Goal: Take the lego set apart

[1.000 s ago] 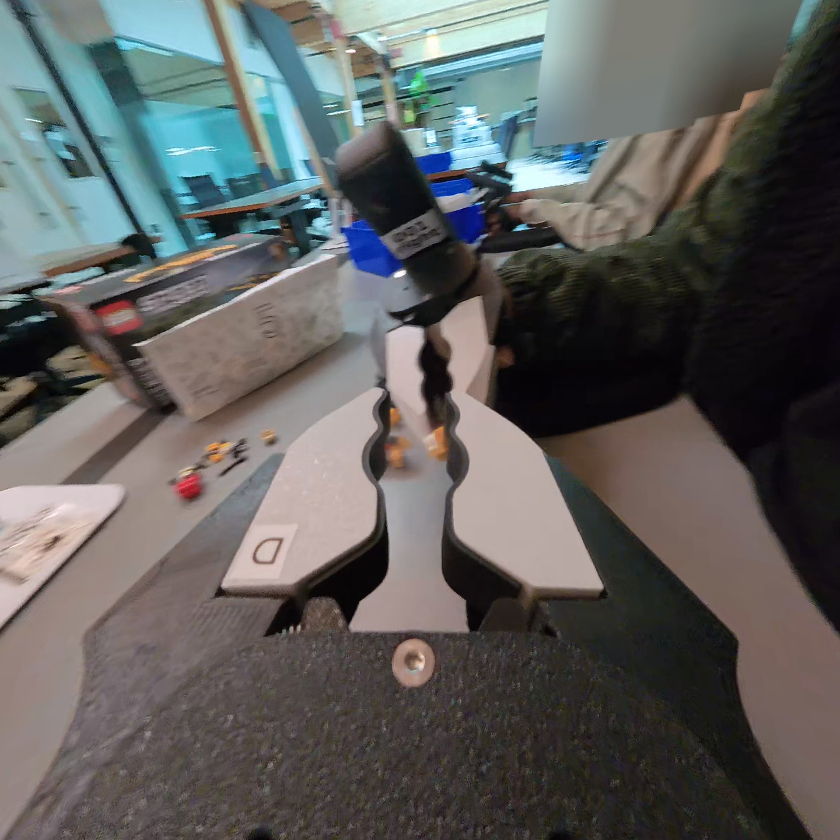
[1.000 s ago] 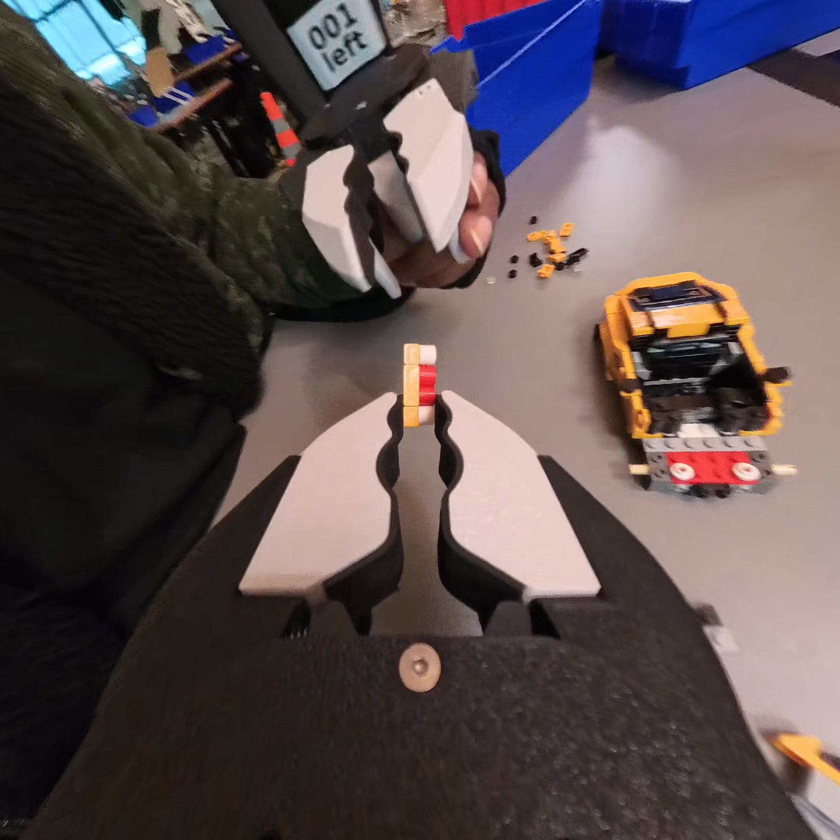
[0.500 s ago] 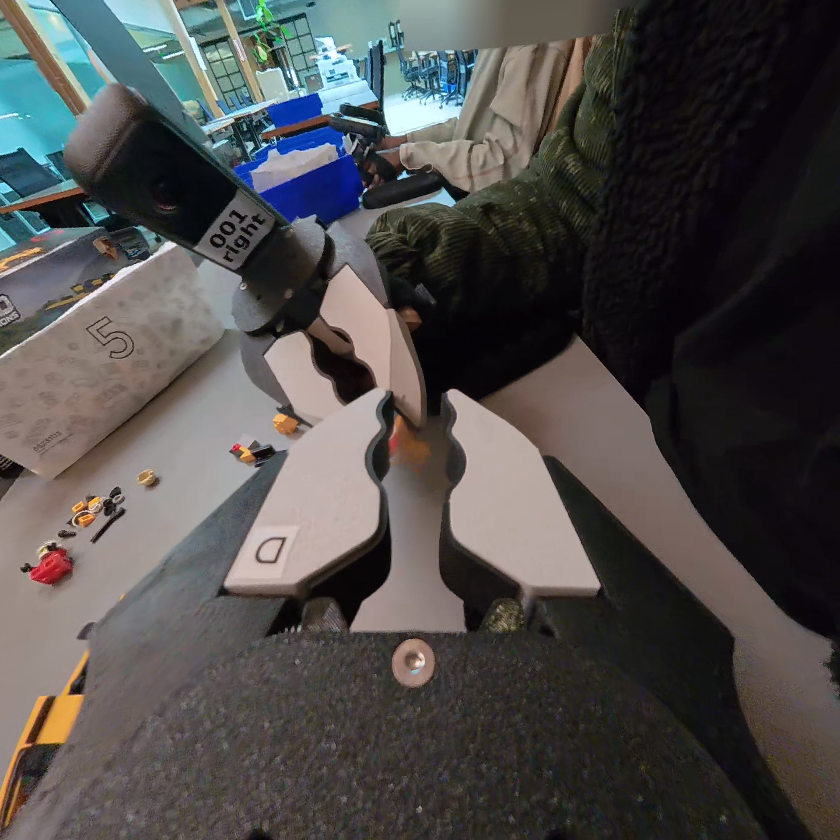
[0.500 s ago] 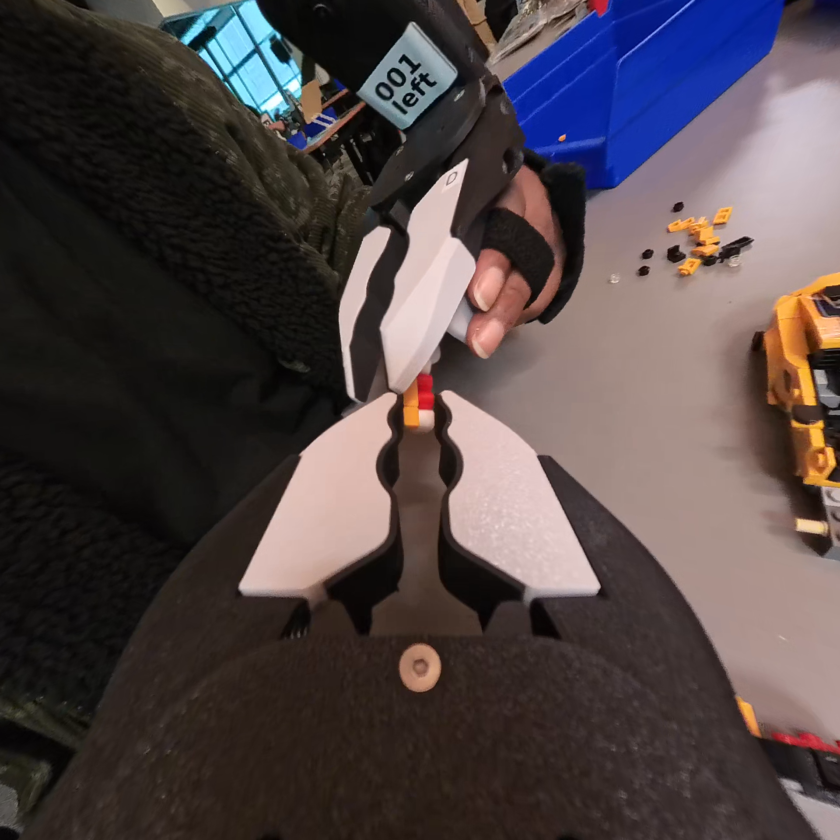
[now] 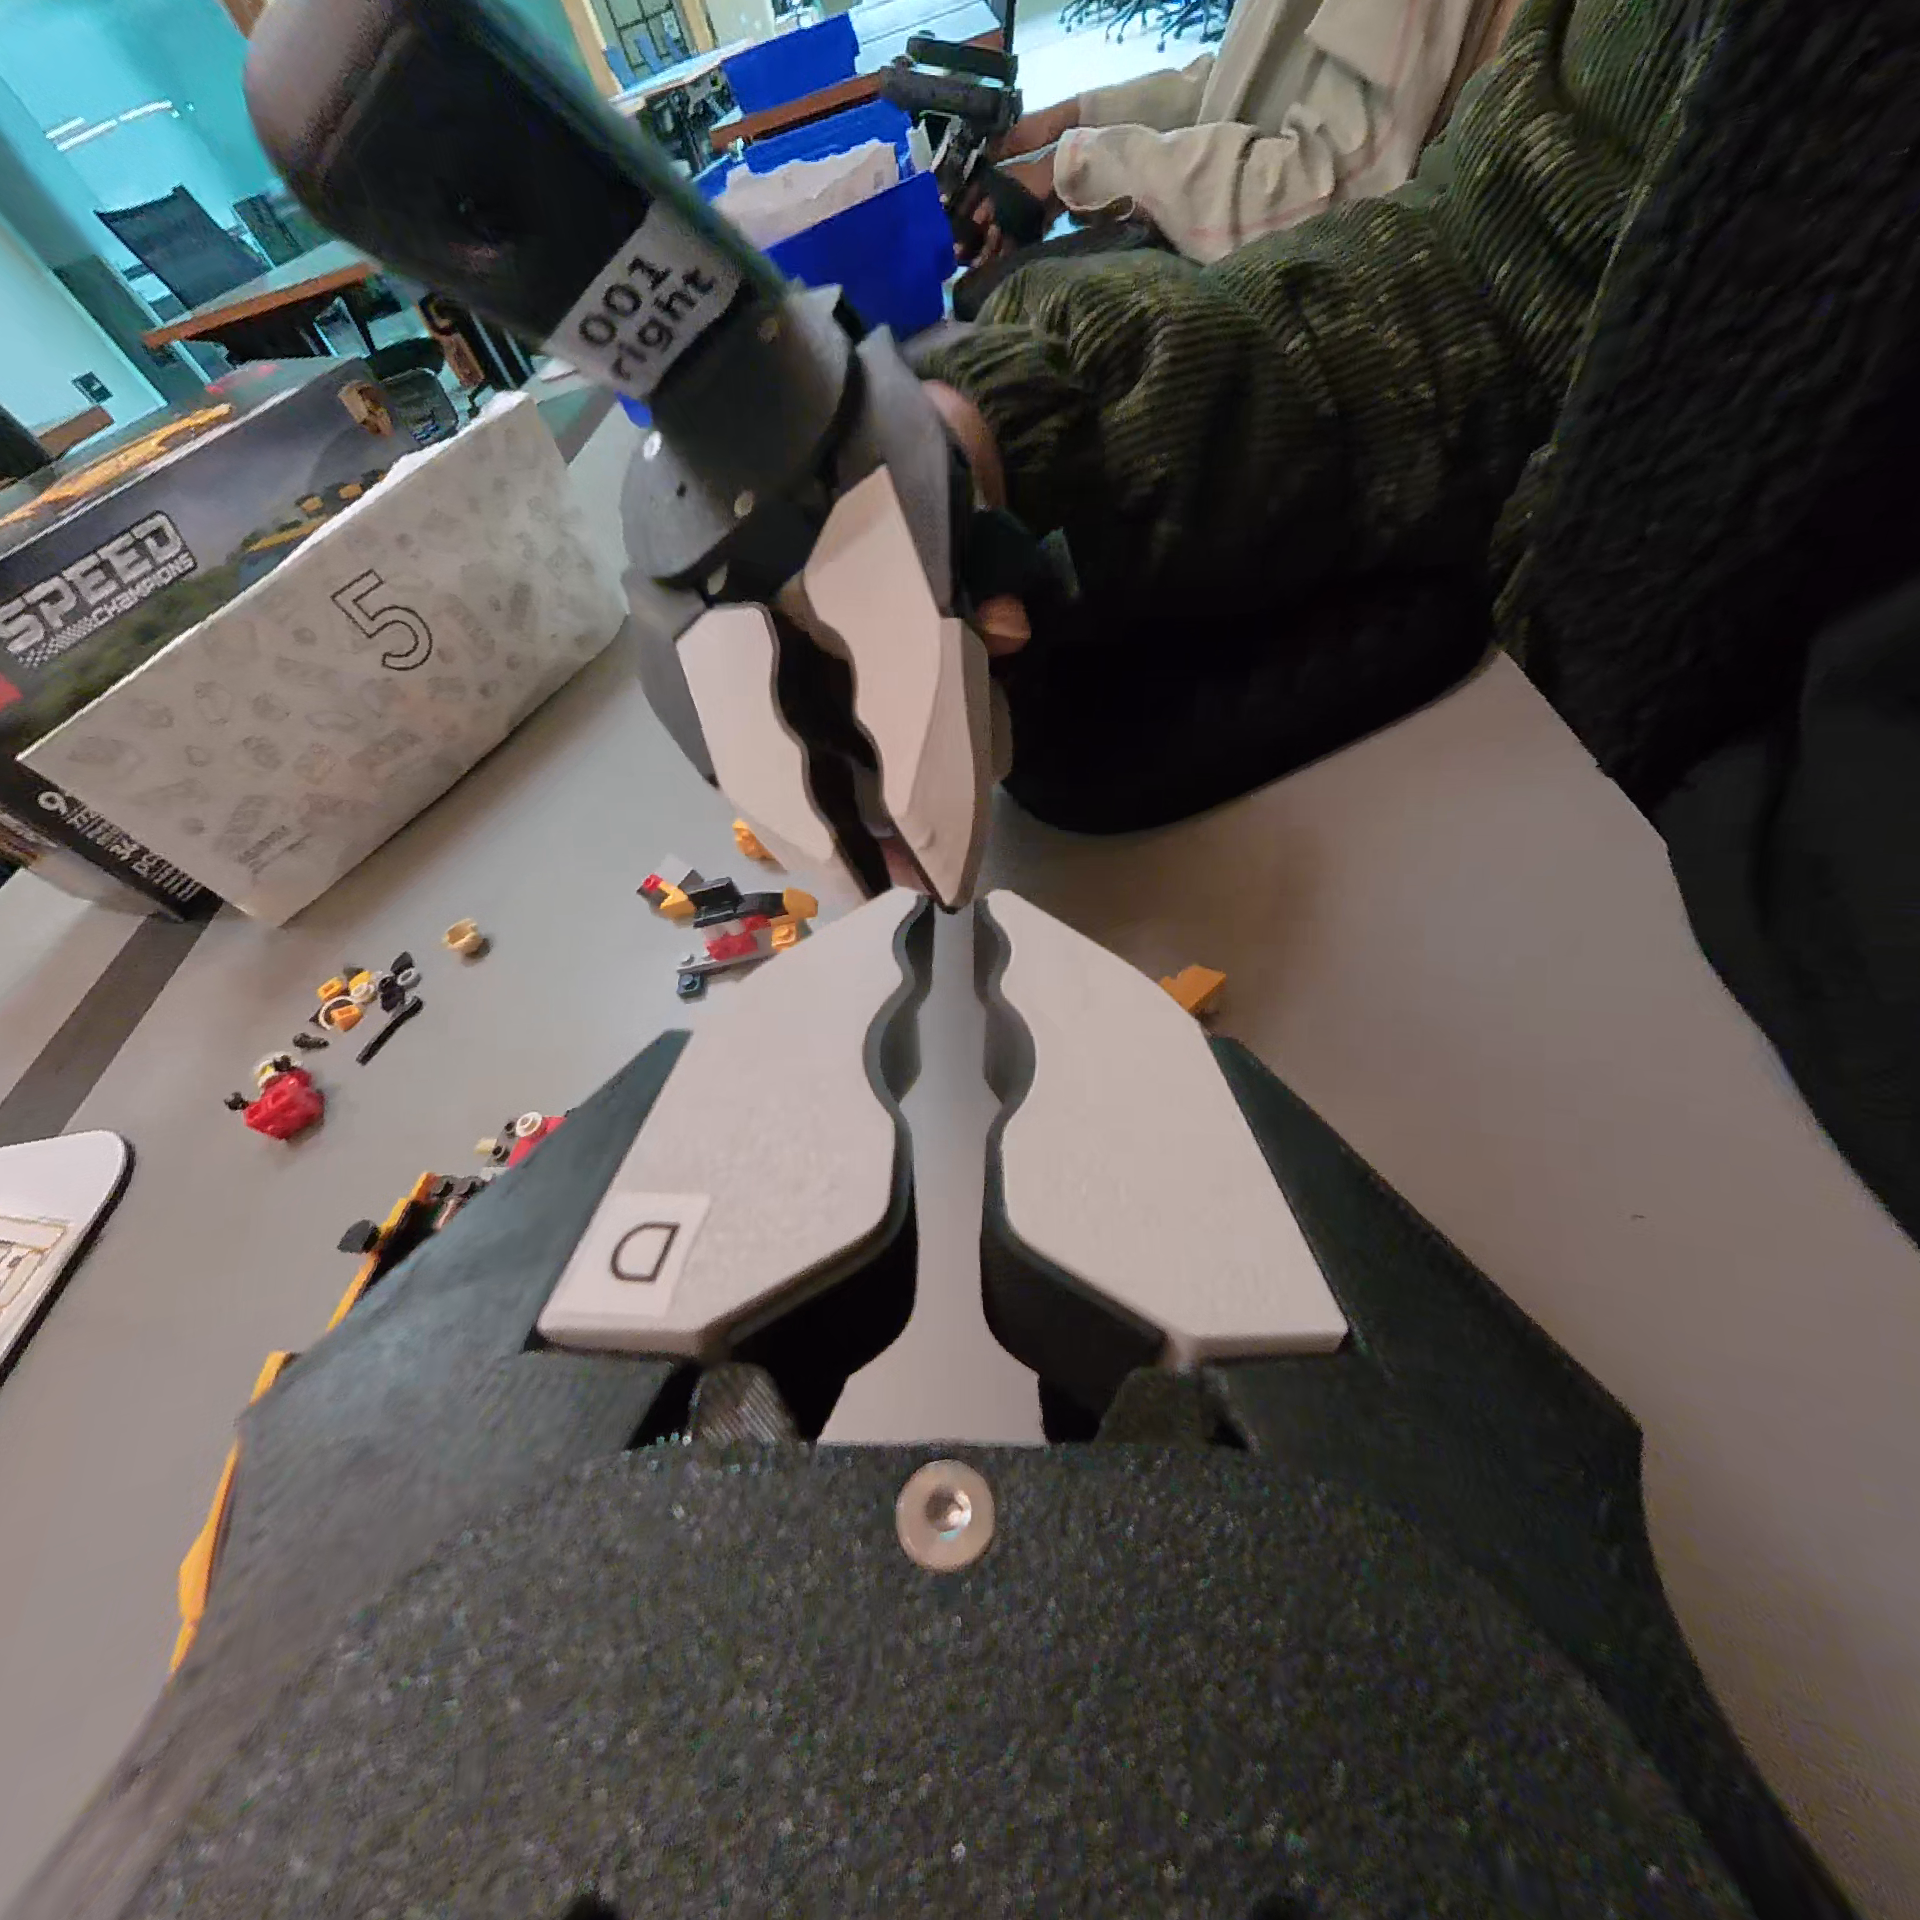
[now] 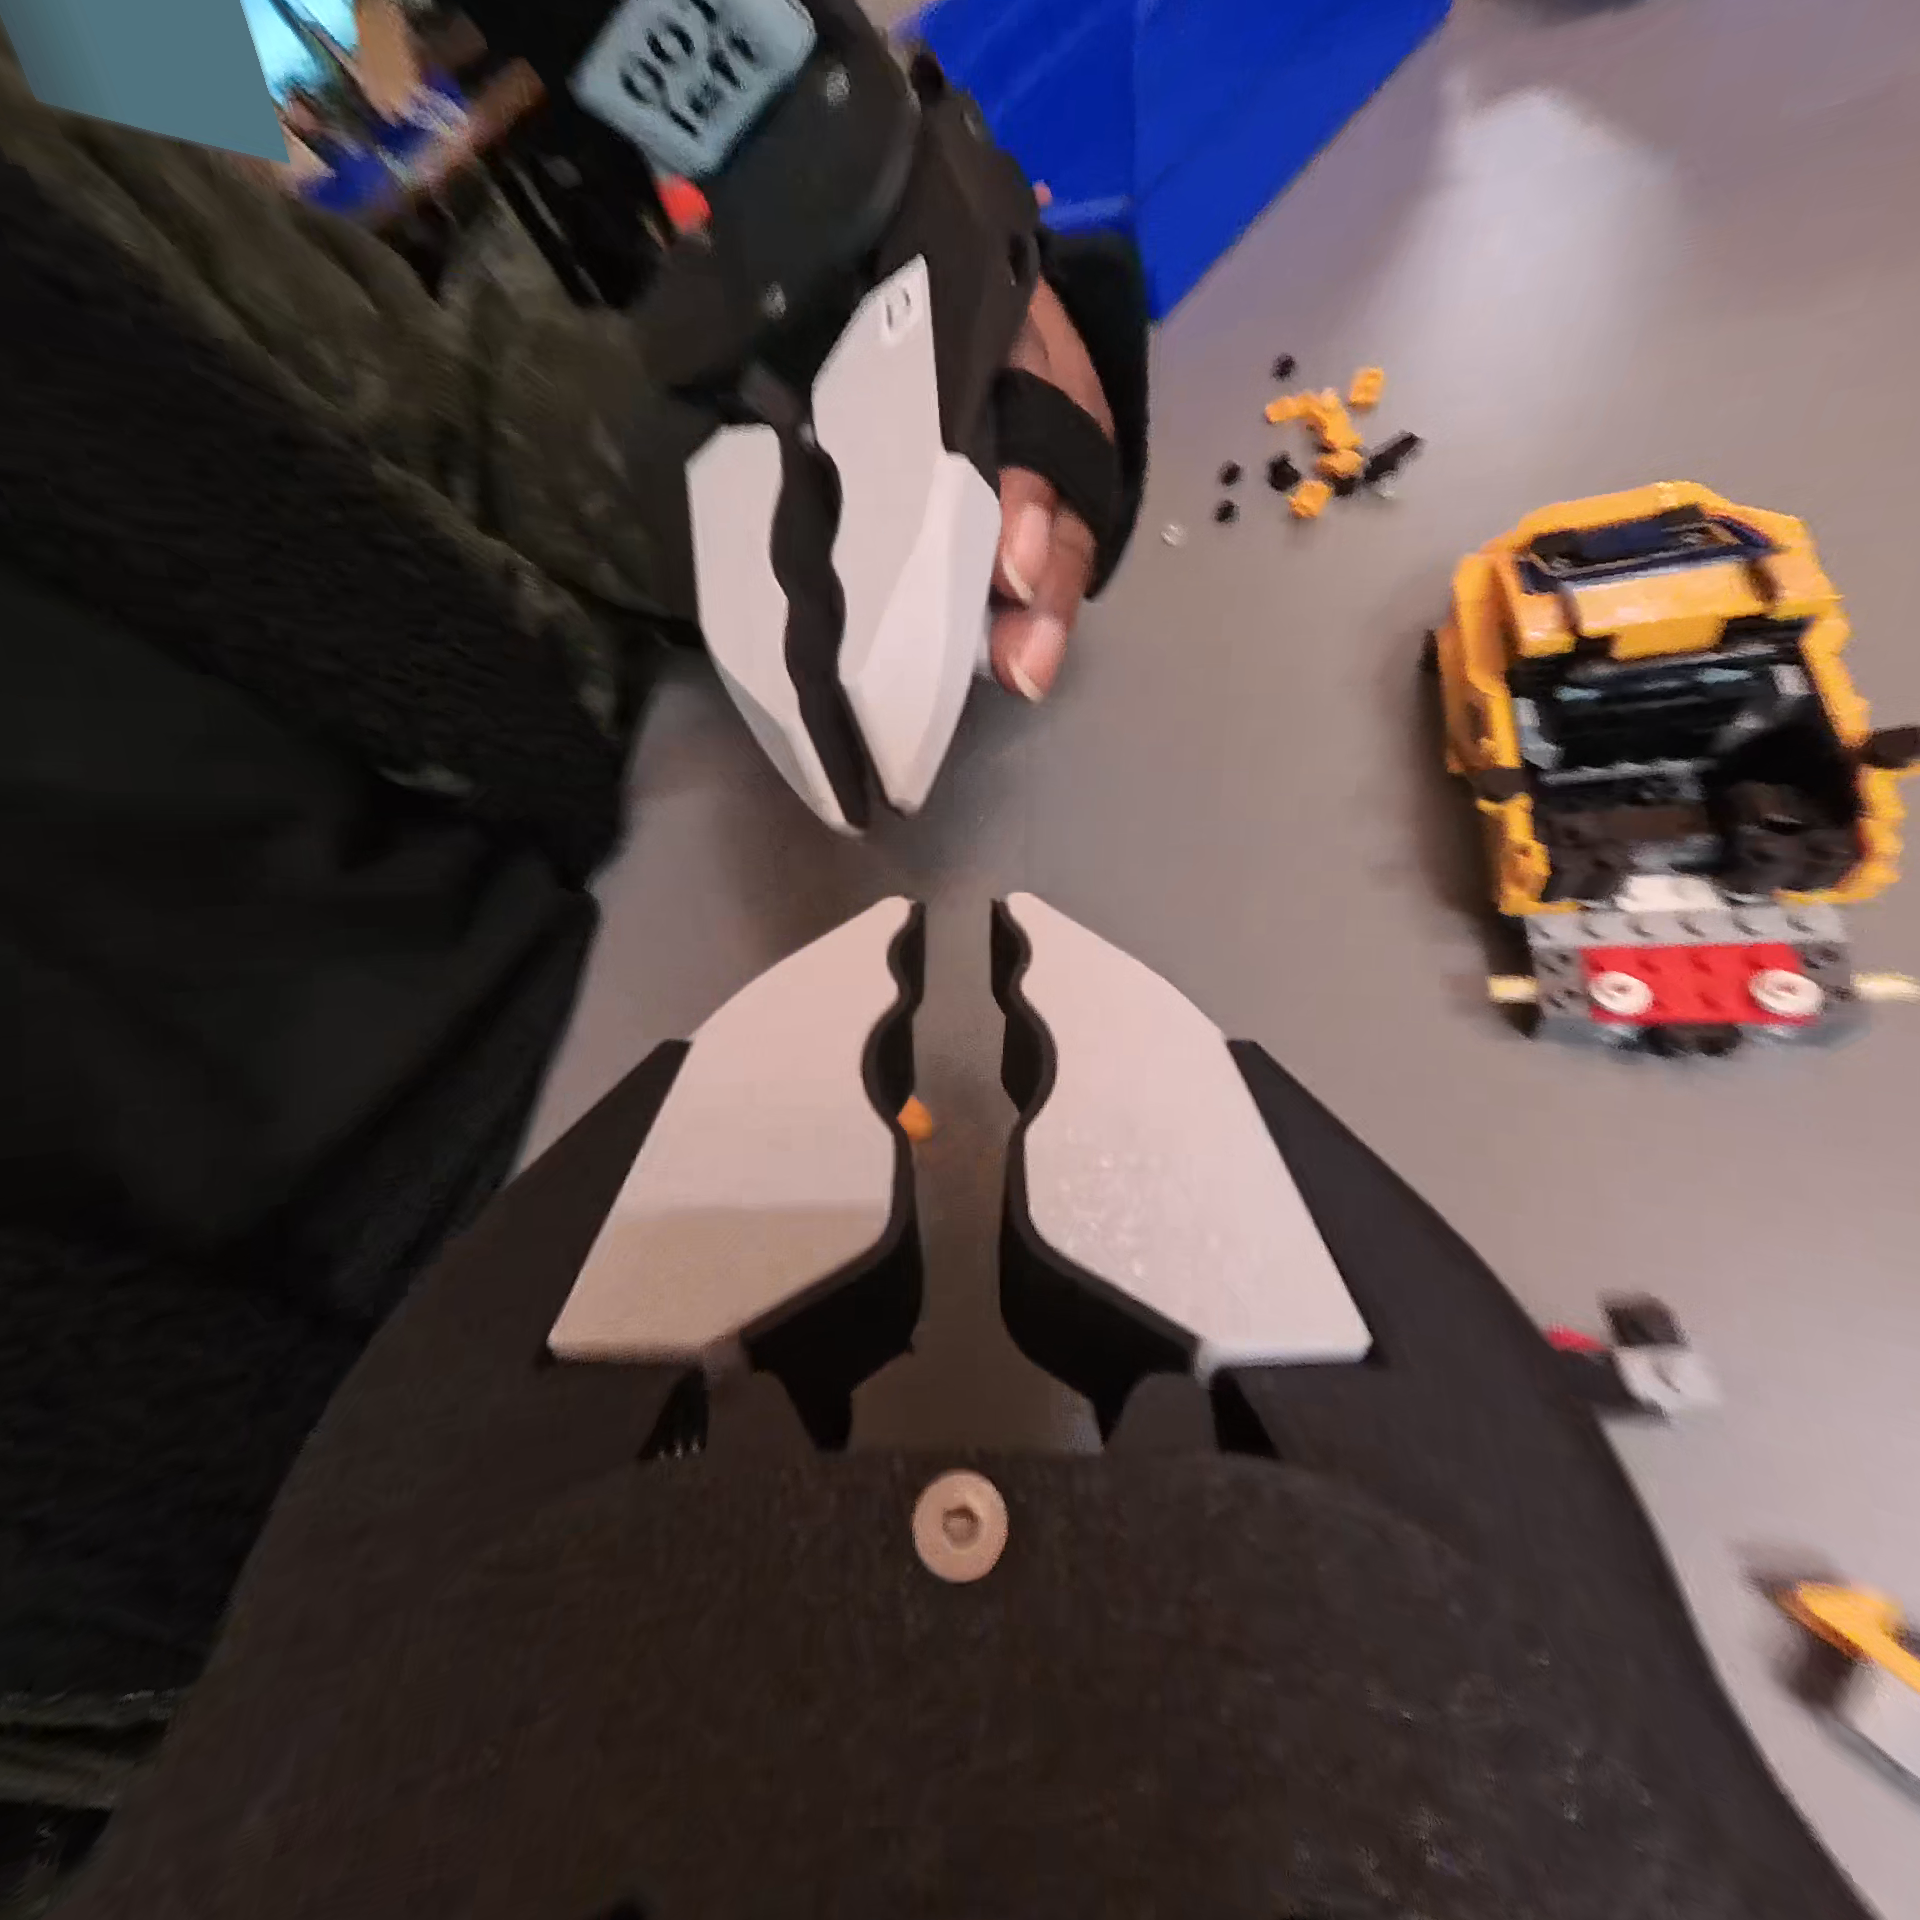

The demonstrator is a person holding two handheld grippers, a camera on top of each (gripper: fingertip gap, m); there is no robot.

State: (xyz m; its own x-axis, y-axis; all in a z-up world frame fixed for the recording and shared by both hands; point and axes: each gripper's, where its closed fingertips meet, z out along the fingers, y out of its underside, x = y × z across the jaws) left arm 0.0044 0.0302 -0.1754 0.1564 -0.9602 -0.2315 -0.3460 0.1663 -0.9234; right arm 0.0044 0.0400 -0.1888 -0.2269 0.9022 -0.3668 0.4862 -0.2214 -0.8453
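The yellow lego car (image 6: 1662,748), its top stripped open, stands on the grey table (image 6: 1299,727) at the right. My right gripper (image 6: 958,909) is slightly open with nothing between its tips. A small orange piece (image 6: 914,1117) shows in the gap farther back. My left gripper (image 5: 954,914) is nearly shut and empty, and the table shows through the slit. The two grippers point tip to tip, close together above the table. The right gripper (image 5: 914,883) shows in the left wrist view, and the left gripper (image 6: 868,816) in the right wrist view.
Loose orange and black pieces (image 6: 1330,447) lie beyond the car, and more pieces (image 5: 364,997) and a red one (image 5: 275,1107) lie at the left. A white box (image 5: 312,675) and a blue bin (image 6: 1143,135) stand at the back. My green sleeve (image 5: 1351,416) fills the right. Both grippers' tips are close together, under 4 cm apart. From either gripper's tips it is about 15 centimeters to the yellow lego car (image 6: 1662,748).
My right gripper held a small yellow, red and white stack; the stack is now gone from its tips. My left gripper came up to it and closed down. The grippers have drawn slightly apart.
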